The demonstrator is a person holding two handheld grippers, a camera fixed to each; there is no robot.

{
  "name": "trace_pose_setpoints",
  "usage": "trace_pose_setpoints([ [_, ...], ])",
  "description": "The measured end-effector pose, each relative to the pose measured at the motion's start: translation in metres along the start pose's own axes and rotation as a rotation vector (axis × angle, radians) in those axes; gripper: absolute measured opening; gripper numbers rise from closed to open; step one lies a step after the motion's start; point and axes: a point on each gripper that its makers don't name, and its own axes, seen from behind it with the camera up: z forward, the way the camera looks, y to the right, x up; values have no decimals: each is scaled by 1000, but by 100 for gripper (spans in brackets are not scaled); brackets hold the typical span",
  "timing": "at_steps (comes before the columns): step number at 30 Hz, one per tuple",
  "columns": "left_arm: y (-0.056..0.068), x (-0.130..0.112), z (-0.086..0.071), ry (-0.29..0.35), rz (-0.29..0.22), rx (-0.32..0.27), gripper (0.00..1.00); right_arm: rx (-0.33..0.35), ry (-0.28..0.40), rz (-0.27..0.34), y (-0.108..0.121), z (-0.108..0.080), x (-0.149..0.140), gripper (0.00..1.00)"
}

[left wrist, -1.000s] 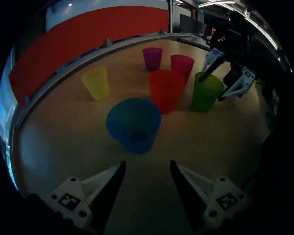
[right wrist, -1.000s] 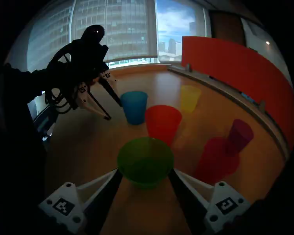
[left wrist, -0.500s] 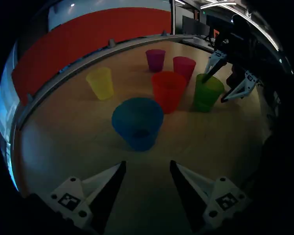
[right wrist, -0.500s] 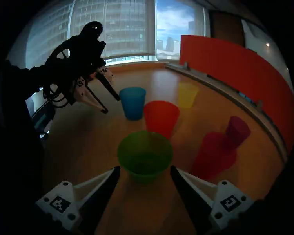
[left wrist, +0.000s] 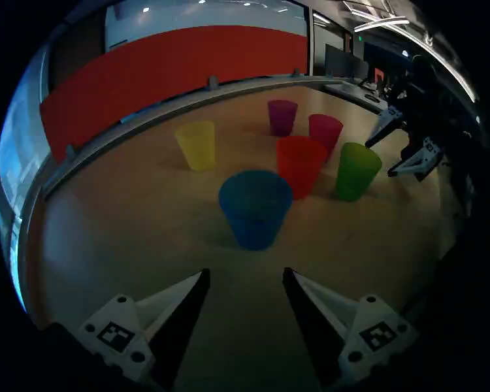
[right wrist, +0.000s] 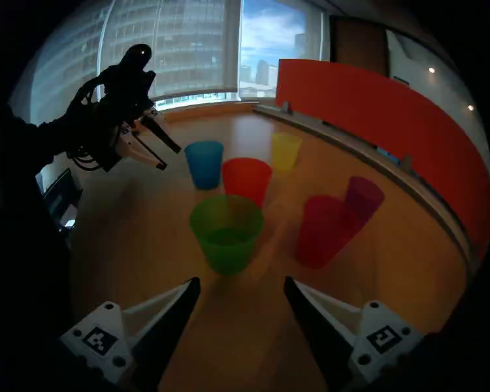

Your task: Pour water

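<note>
Wooden counter [left wrist: 114, 215] runs along a red partition wall [left wrist: 179, 65], and tall windows [right wrist: 173, 52] close off the far side in the right gripper view. Six plastic cups stand upright on the counter in a loose cluster.

In the left gripper view the blue cup [left wrist: 255, 209] is the nearest. It sits straight ahead of the left gripper [left wrist: 245, 274], whose fingers are spread apart, hold nothing and stay clear of the cup. Just behind it to the right stands the red cup [left wrist: 300, 165], with the green cup [left wrist: 356, 170] just to the right of that. The yellow cup [left wrist: 196, 145] stands apart on the left, and the magenta cup [left wrist: 325, 130] and purple cup [left wrist: 282, 116] are farthest.

In the right gripper view the right gripper [right wrist: 240, 282] also has its fingers apart and empty. The green cup is a little ahead of their tips, not touching. A darker band low inside that cup may be water; I cannot tell.
</note>
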Motion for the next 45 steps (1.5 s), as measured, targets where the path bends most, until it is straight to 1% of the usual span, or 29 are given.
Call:
trace_pose_setpoints([
  [3, -8, 2, -5, 19, -20, 31, 82, -31, -2, 13, 4, -12, -7, 100],
  [6, -17, 5, -10, 44, -27, 72, 82, -64, 2, 39, 10, -22, -13, 99],
  [9, -26, 10, -16, 75, -32, 116, 82, -95, 17, 80, 17, -33, -14, 99],
  [15, -31, 16, -23, 125, -53, 159, 82, -158, 61, 171, 35, -50, -9, 100],
  [18, -34, 20, -27, 151, -52, 186, 82, -187, 86, 210, 43, -56, -5, 100],
  [22, -42, 24, -32, 185, -56, 235, 82, -236, 118, 230, 52, -61, 2, 100],
  [27, -51, 31, -39, 238, -62, 287, 82, -323, 160, 233, 67, -66, 11, 99],
  [30, -59, 34, -44, 275, -78, 320, 82, -388, 207, 246, 79, -70, 18, 99],
  [33, -68, 40, -51, 334, -119, 357, 82, -451, 257, 265, 89, -75, 25, 99],
  [36, -75, 48, -59, 394, -158, 383, 82, -526, 288, 272, 99, -81, 31, 99],
  [39, -84, 55, -66, 445, -183, 421, 82, -612, 318, 264, 108, -88, 37, 99],
  [42, -91, 59, -71, 481, -203, 461, 82, -673, 360, 270, 112, -93, 44, 99],
  [45, -96, 63, -76, 519, -227, 495, 82, -716, 394, 283, 116, -96, 50, 100],
])
